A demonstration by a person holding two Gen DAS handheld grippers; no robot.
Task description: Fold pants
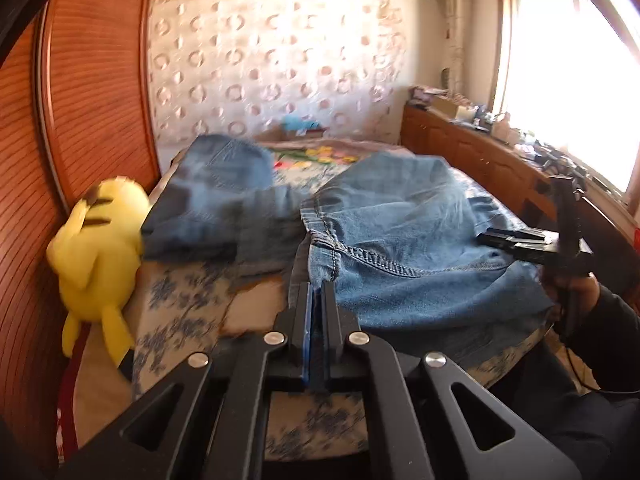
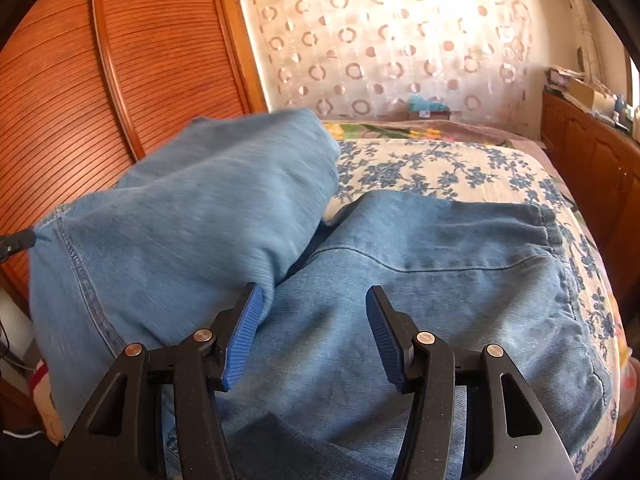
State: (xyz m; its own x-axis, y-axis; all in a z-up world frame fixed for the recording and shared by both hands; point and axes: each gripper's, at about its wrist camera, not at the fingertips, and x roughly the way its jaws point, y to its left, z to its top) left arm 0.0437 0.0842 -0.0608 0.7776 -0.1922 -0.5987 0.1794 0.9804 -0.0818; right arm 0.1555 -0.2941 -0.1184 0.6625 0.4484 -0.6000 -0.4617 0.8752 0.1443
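The left gripper (image 1: pixel 318 292) was clamped on a seam edge of the blue denim pants (image 1: pixel 400 240); the right gripper (image 2: pixel 316 320) stood half-open and empty above the denim; the legs ran toward twelve o'clock across the floral-sheeted bed (image 2: pixel 440 164).

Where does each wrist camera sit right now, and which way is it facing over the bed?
Left wrist: on the left gripper, shut on the jeans at the seam; looks across the bed toward the patterned curtain; the right gripper and a dark sleeve show.
Right wrist: on the open right gripper, low over the jeans, facing the same curtain.
Shared: jeans, floral bed, wooden wardrobe.
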